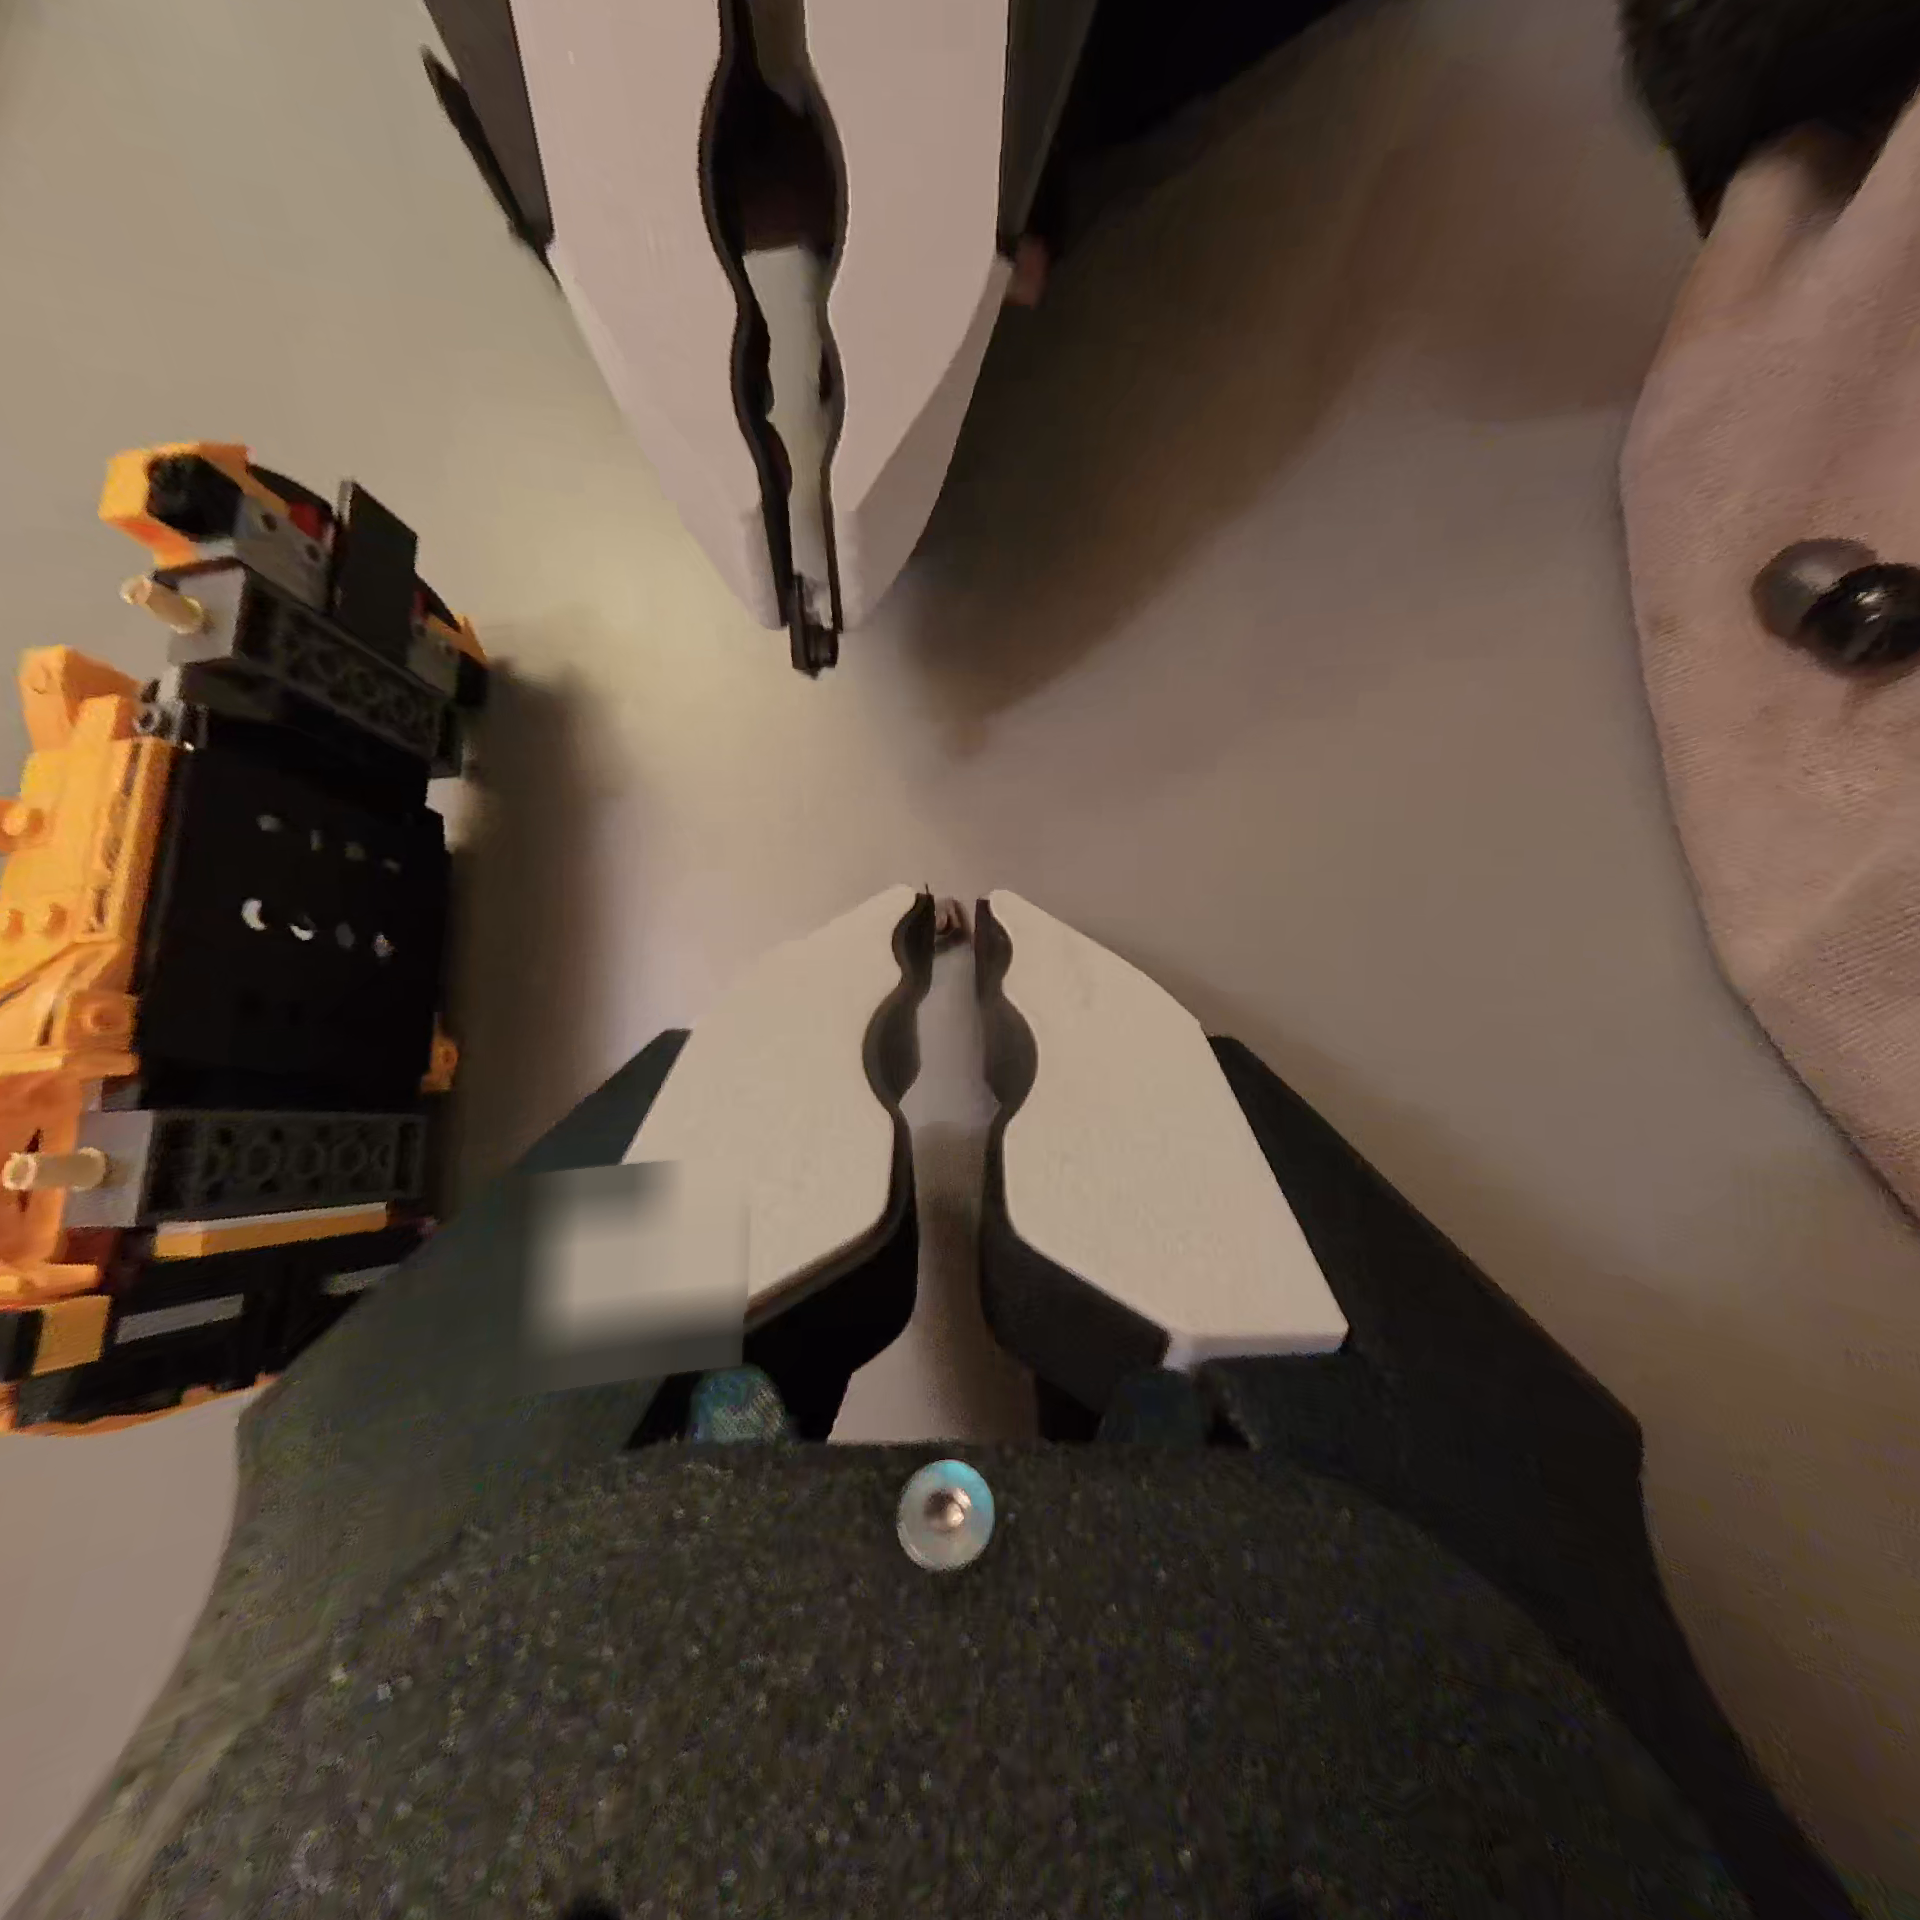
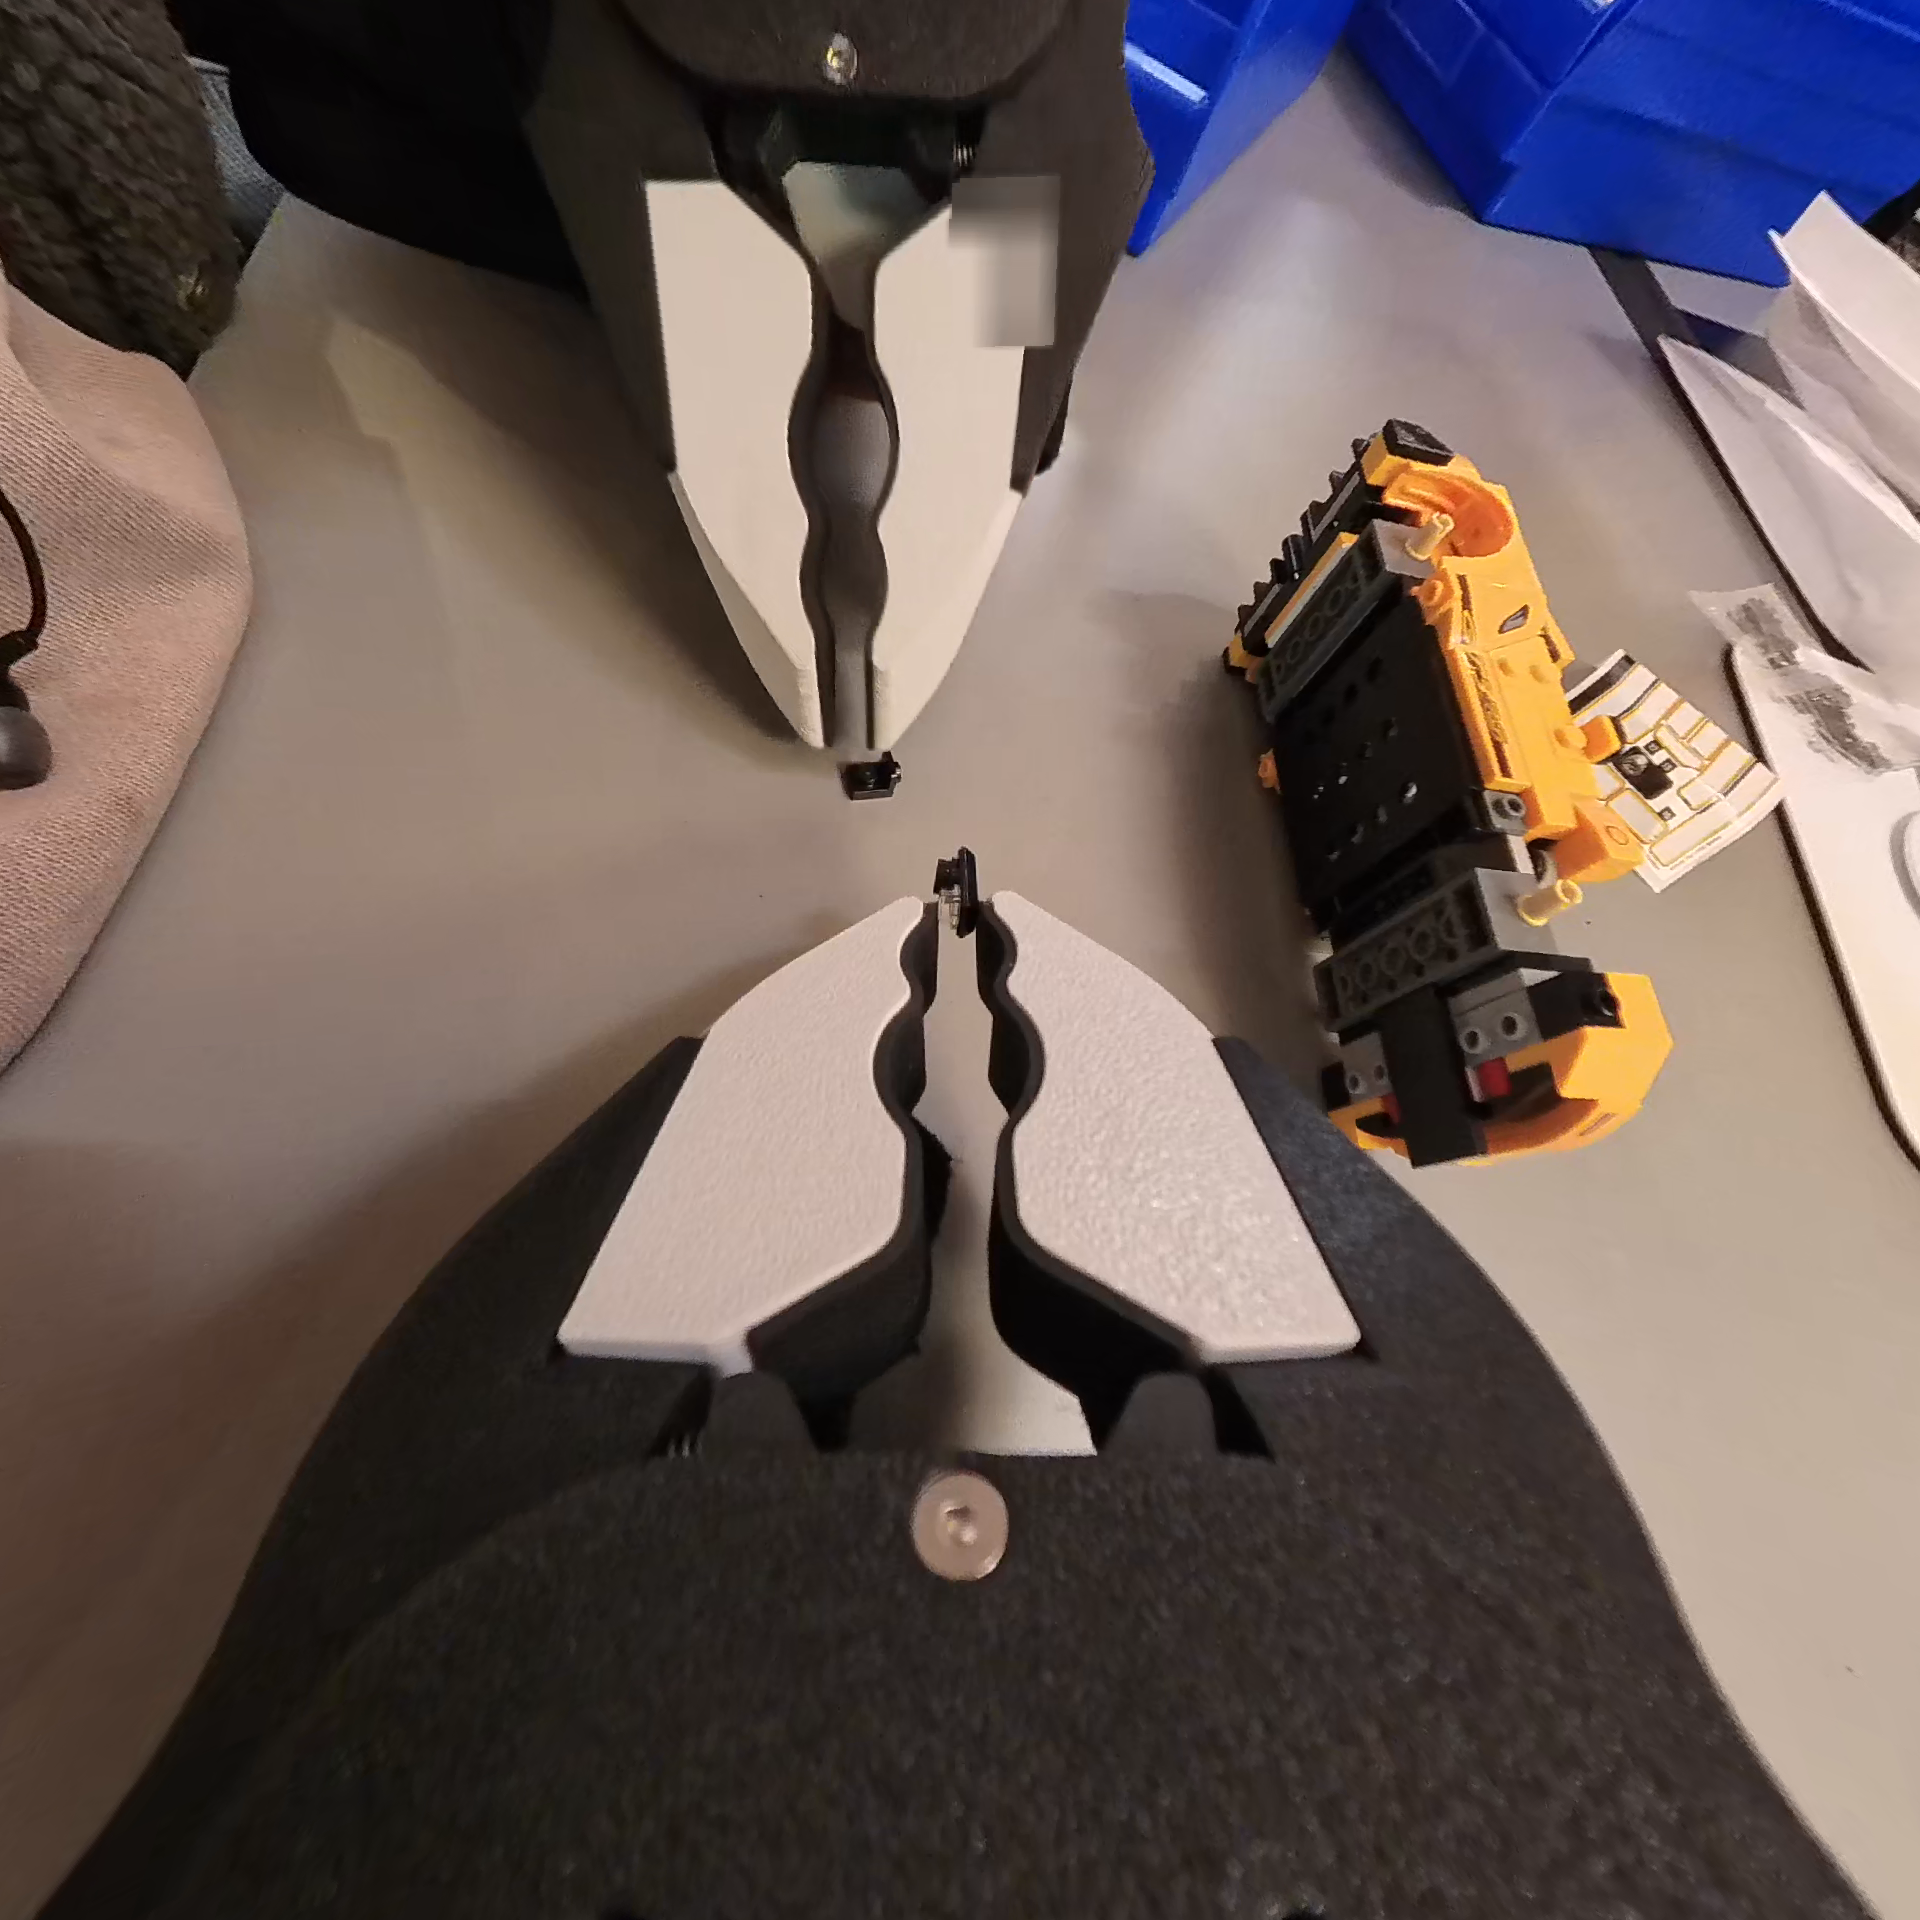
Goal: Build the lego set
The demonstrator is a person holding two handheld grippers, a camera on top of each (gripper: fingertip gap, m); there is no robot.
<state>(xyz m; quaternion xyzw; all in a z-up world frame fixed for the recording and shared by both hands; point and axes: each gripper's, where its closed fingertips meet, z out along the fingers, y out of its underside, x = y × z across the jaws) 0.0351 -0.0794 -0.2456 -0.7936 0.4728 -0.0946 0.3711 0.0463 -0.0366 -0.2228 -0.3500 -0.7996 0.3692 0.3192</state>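
Note:
The partly built orange and black lego model (image 2: 1455,810) lies on the grey table, underside showing; it sits at the left edge of the left wrist view (image 1: 260,935). The two grippers face each other tip to tip, a short gap apart. My left gripper (image 1: 951,914) is shut on a small black piece (image 2: 871,777) at its very tips. My right gripper (image 2: 958,899) is shut on a small black and clear piece (image 2: 954,883), which shows as a dark sliver in the left wrist view (image 1: 816,639). Both grippers are to the side of the model, apart from it.
Blue bins (image 2: 1558,125) stand at the back right. Paper sheets (image 2: 1849,436) and a sticker sheet (image 2: 1662,769) lie beside the model. A pinkish cloth (image 2: 104,623) with a black cord toggle (image 1: 1839,613) lies on the opposite side of the grippers. Some 5 cm of space lies between my two pairs of fingers.

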